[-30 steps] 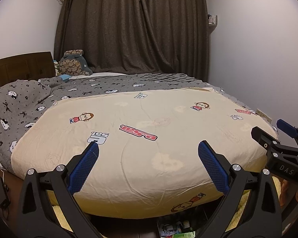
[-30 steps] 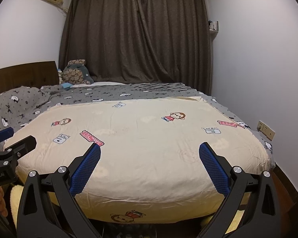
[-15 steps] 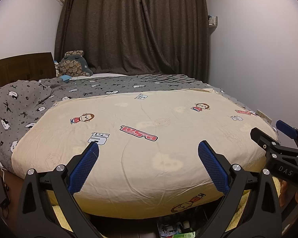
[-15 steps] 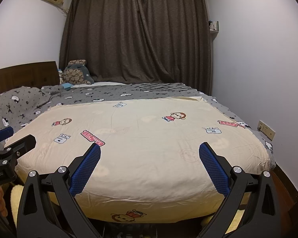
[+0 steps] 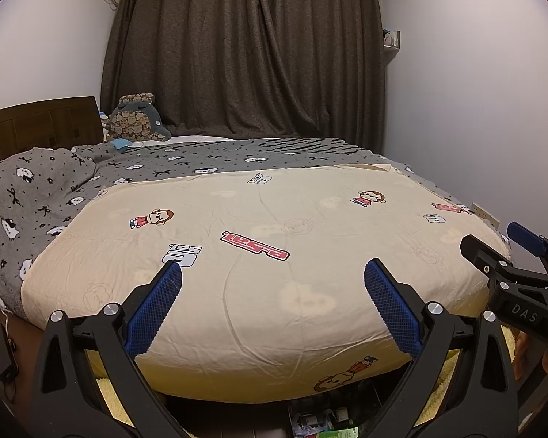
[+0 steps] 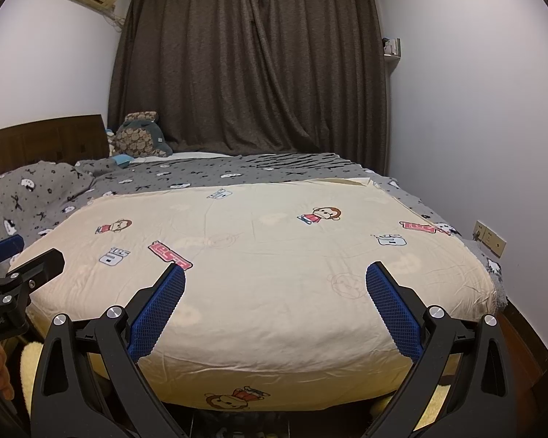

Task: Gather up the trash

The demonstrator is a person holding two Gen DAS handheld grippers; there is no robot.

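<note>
My left gripper (image 5: 272,273) is open and empty, held at the foot of a bed with a cream cartoon-print quilt (image 5: 259,241). My right gripper (image 6: 275,275) is also open and empty, beside the left one. The right gripper shows at the right edge of the left wrist view (image 5: 507,248); the left gripper shows at the left edge of the right wrist view (image 6: 22,255). Some small packages and litter (image 5: 321,425) lie on the floor under the bed's foot, in the left wrist view. No trash shows on top of the bed.
A grey patterned blanket (image 5: 54,189) covers the head half of the bed. A plush toy (image 5: 137,118) sits by the wooden headboard (image 5: 36,127). Dark curtains (image 5: 244,54) hang behind. A wall socket (image 6: 489,242) is at the right. A black device (image 5: 0,350) lies on the floor at the left.
Both views have shifted very slightly; the bed sits a touch lower in the frames. Both grippers stay open.
</note>
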